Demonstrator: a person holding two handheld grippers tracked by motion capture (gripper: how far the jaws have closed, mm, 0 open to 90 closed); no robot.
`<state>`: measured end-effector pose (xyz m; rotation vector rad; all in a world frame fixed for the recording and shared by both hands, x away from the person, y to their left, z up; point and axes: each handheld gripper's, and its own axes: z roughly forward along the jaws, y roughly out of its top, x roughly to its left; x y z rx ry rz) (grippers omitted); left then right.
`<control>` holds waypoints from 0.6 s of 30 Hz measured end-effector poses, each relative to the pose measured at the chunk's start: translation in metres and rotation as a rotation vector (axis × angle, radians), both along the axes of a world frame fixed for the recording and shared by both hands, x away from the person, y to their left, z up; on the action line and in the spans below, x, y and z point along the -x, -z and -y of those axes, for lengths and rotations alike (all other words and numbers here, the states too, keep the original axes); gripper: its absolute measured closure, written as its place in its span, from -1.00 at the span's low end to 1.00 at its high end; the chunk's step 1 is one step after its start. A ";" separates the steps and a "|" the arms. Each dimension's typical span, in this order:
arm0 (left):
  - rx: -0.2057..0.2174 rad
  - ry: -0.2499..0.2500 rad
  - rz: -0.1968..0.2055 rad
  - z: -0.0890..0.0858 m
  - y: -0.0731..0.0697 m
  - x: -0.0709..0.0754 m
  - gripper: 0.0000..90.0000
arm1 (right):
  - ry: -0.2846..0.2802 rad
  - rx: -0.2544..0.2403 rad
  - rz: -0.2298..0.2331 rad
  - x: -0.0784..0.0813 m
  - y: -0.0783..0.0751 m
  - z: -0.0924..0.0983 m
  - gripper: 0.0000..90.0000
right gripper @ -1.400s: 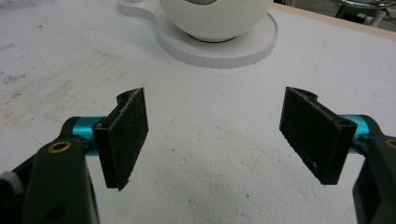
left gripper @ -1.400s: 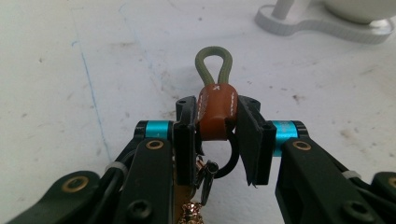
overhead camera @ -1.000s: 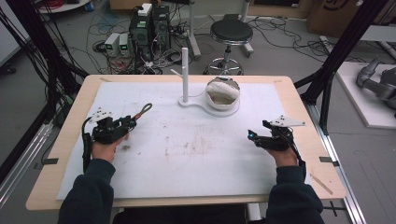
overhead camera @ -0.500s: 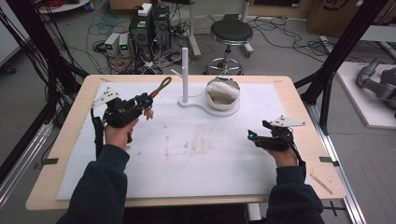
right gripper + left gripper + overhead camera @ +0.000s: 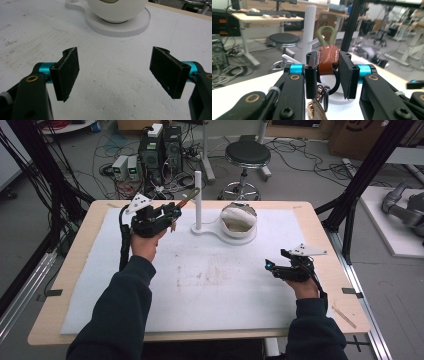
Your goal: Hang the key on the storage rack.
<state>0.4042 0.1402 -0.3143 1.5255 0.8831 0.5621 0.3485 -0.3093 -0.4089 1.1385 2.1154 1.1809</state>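
Table: the pale wooden table carries a white foam mat over most of its top; bare wood shows as a thin margin at every side.
Stand: a white stand with an upright post sits at 12 o'clock on the mat, and a white bowl-shaped holder rests on its round base just to the post's 3 o'clock side.
Change: compared with a second ago, the left gripper has lifted off the mat at 9 o'clock and swung toward 11 o'clock, so it now hangs just beside the post.
Carried thing: a brown leather key fob with an olive cord loop is pinched between the left jaws, loop pointing at the post and metal rings dangling below.
Meaning: the loop looks ready to be hooked over the post; judged so, the carry is nearly done.
Right gripper: the right gripper rests at 4 o'clock, jaws spread with nothing between them.
Room: the mat's middle is open; the bowl-shaped holder crowds the post's far side, so the near-left approach is freer.
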 end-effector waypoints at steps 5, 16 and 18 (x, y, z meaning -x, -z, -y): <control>-0.041 -0.013 -0.026 0.006 0.006 -0.006 0.54 | 0.001 -0.003 -0.001 0.000 0.000 0.001 -0.47; -0.096 -0.043 -0.084 0.020 0.018 -0.024 0.53 | 0.001 -0.006 -0.004 0.000 0.002 0.001 -0.46; -0.106 -0.038 -0.102 0.023 0.022 -0.026 0.53 | -0.002 -0.003 -0.003 0.000 0.002 0.001 -0.47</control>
